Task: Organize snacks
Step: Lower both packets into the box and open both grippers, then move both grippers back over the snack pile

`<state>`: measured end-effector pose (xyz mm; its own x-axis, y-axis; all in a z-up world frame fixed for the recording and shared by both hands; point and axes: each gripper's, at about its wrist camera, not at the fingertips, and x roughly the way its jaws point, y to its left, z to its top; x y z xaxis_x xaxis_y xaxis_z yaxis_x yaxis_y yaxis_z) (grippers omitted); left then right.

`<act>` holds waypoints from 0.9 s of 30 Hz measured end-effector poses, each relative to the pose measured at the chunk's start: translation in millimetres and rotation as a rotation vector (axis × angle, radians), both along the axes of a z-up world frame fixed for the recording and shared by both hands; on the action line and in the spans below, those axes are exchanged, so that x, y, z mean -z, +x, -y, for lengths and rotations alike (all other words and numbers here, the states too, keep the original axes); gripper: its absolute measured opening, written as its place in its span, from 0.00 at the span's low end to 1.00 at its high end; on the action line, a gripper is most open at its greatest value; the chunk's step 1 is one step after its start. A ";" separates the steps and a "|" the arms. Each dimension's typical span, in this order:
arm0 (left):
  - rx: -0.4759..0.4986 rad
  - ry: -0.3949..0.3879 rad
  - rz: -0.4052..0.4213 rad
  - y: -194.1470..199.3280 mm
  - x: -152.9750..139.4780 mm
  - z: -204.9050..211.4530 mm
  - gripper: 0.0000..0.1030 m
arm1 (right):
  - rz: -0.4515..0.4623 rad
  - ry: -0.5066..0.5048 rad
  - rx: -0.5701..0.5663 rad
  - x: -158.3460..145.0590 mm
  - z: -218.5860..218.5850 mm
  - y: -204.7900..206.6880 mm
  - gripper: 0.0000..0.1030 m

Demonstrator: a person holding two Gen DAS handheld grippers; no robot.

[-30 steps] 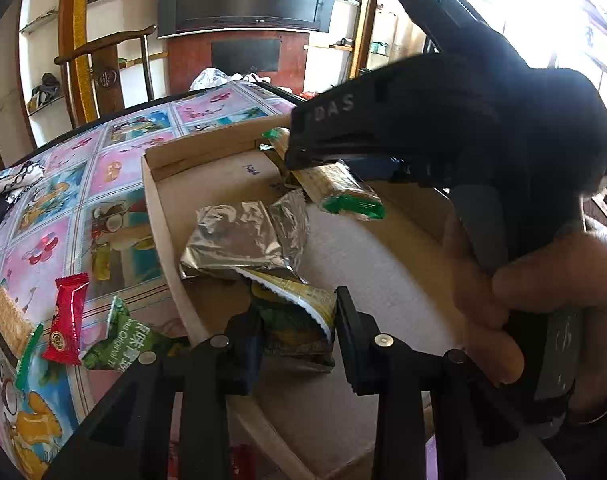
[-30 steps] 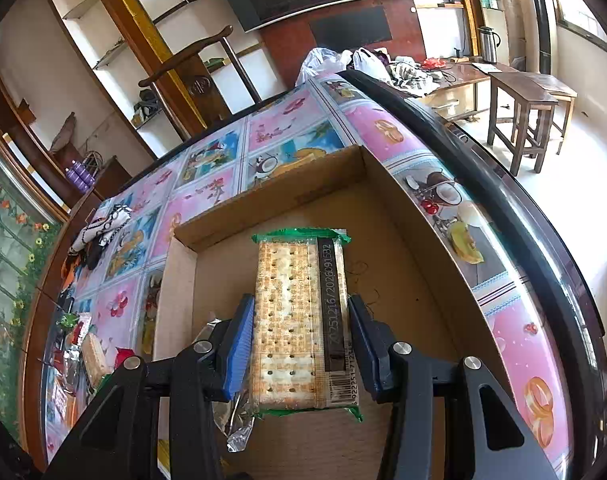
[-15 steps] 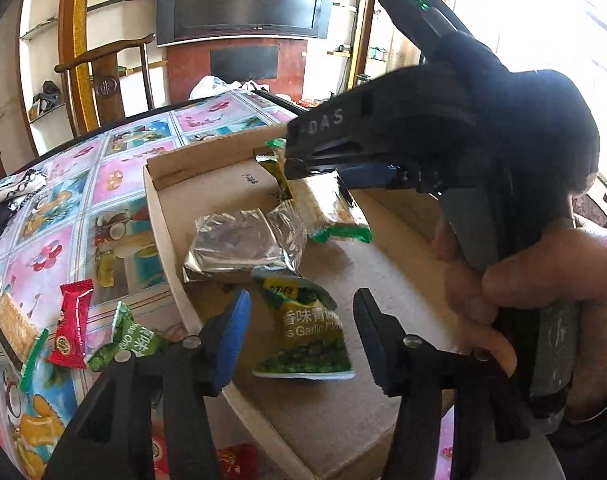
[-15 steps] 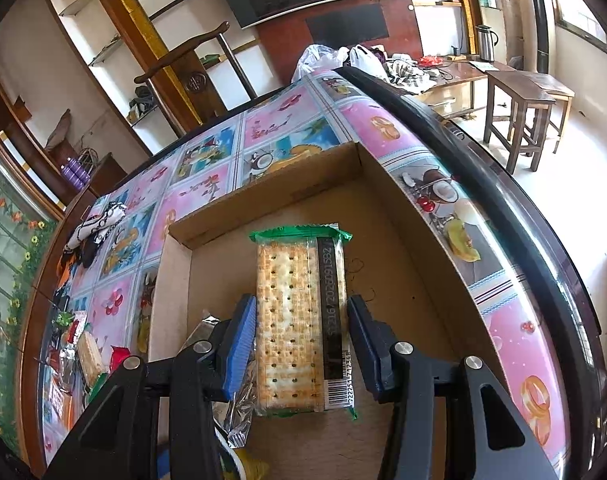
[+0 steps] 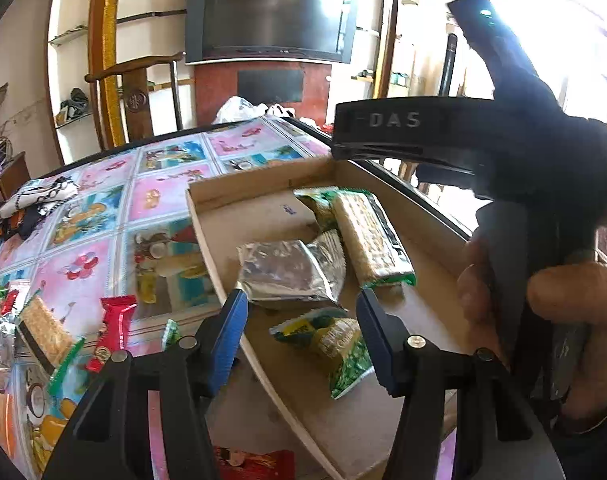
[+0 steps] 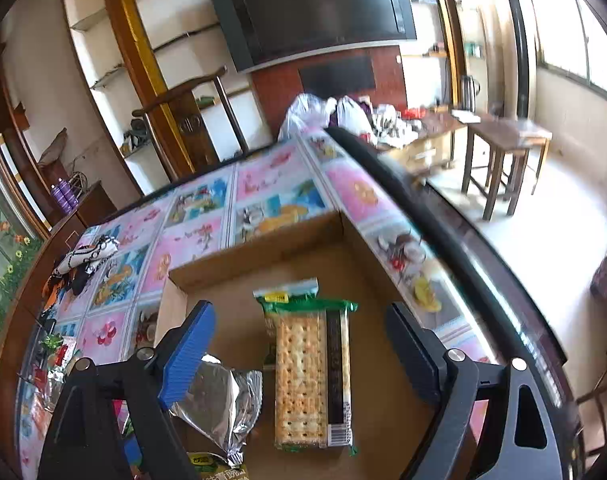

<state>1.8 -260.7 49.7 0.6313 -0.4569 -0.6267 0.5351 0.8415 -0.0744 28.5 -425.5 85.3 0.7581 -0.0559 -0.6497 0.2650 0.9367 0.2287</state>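
**Snacks in the cardboard box, both grippers released**

Snacks lie loose on the floor of the open cardboard box (image 6: 263, 256). We see the cracker pack (image 6: 311, 380) lying flat in the middle, overlapping a green packet (image 6: 275, 304) at its far end. The silver pouch (image 6: 219, 400) rests just beside it on the left. The green pea packet (image 5: 335, 348) lies nearer the box's left wall.

We find the right gripper (image 6: 303, 344) with jaws that have just been opening; they stand spread wide on either side of the cracker pack, clear of it. The left gripper (image 5: 301, 320) holds its fingers parted, with the pea packet lying free below and between them.

More snacks, including a red bar (image 5: 111, 332), remain on the patterned tablecloth (image 5: 163, 196) outside the box.
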 end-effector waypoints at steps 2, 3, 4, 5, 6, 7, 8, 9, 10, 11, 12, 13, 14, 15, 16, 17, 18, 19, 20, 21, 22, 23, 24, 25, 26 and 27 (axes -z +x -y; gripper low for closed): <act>-0.016 -0.008 0.003 1.0 -1.5 -3.3 0.55 | 0.035 -0.009 0.015 -5.6 -0.7 -3.4 0.87; -0.025 -0.012 0.002 1.7 -2.1 -5.2 0.55 | 0.066 0.010 0.021 -7.7 1.4 -6.4 0.87; -0.036 -0.016 0.001 3.3 -2.8 -8.0 0.55 | 0.090 0.039 0.023 -8.5 3.7 -8.2 0.87; -0.042 -0.018 0.001 3.8 -2.8 -8.9 0.56 | 0.113 0.105 0.023 -8.3 8.5 -10.5 0.87; -0.051 -0.021 0.000 5.5 -3.2 -10.7 0.56 | 0.116 0.157 0.018 -6.4 12.7 -10.9 0.87; -0.062 -0.022 -0.001 7.2 -3.6 -13.1 0.56 | 0.117 0.188 0.013 -5.0 15.4 -10.1 0.87; -0.068 -0.022 -0.001 8.3 -4.1 -14.9 0.56 | 0.119 0.217 0.007 -2.9 17.5 -9.7 0.87; -0.078 -0.022 0.002 9.3 -5.1 -17.6 0.56 | 0.121 0.211 0.003 -2.8 16.5 -9.3 0.87; -0.084 -0.024 0.006 9.4 -6.1 -19.7 0.56 | 0.134 0.187 -0.002 -4.8 13.4 -9.8 0.87; -0.092 -0.026 0.012 10.5 -7.8 -22.6 0.56 | 0.160 0.172 -0.012 -7.6 10.4 -11.8 0.87; -0.103 -0.026 0.020 10.6 -9.5 -25.4 0.56 | 0.185 0.162 -0.019 -10.7 7.3 -14.4 0.87; -0.116 -0.026 0.028 11.2 -11.4 -28.7 0.57 | 0.206 0.152 -0.022 -13.3 4.5 -16.8 0.87; -0.124 -0.028 0.032 11.2 -12.6 -31.8 0.59 | 0.234 0.146 -0.031 -16.8 1.7 -19.5 0.87; -0.133 -0.031 0.034 12.2 -13.7 -35.0 0.59 | 0.250 0.155 -0.049 -18.6 0.4 -20.9 0.87; -0.146 -0.034 0.034 13.4 -15.1 -38.7 0.59 | 0.262 0.170 -0.068 -20.0 -0.3 -21.1 0.86; -0.158 -0.038 0.033 14.9 -16.3 -42.3 0.59 | 0.281 0.197 -0.088 -21.0 -1.2 -22.4 0.86; -0.164 -0.041 0.031 15.9 -16.9 -44.6 0.59 | 0.292 0.220 -0.105 -21.6 -1.6 -22.8 0.86; -0.176 -0.043 0.027 17.7 -17.5 -48.1 0.59 | 0.296 0.233 -0.118 -22.2 -1.9 -23.5 0.86; -0.185 -0.043 0.026 19.0 -18.0 -49.9 0.59 | 0.298 0.244 -0.133 -23.1 -3.1 -23.5 0.86; -0.193 -0.043 0.026 19.7 -18.5 -52.0 0.59 | 0.298 0.243 -0.142 -24.2 -5.1 -23.7 0.86; -0.202 -0.041 0.028 20.7 -19.1 -54.2 0.59 | 0.295 0.235 -0.151 -25.0 -7.2 -24.1 0.86; -0.207 -0.040 0.031 20.6 -19.2 -55.1 0.59 | 0.289 0.218 -0.159 -25.6 -10.5 -23.5 0.86; -0.213 -0.038 0.035 20.7 -19.9 -56.3 0.59 | 0.282 0.199 -0.157 -25.9 -14.3 -23.1 0.86; -0.219 -0.035 0.043 20.2 -21.0 -57.9 0.59 | 0.270 0.189 -0.161 -26.1 -16.7 -22.0 0.86; -0.221 -0.033 0.048 19.7 -21.5 -58.8 0.59 | 0.250 0.185 -0.178 -26.4 -19.5 -20.5 0.86; -0.225 -0.030 0.055 19.2 -22.5 -60.4 0.59 | 0.223 0.181 -0.194 -25.8 -21.7 -17.3 0.86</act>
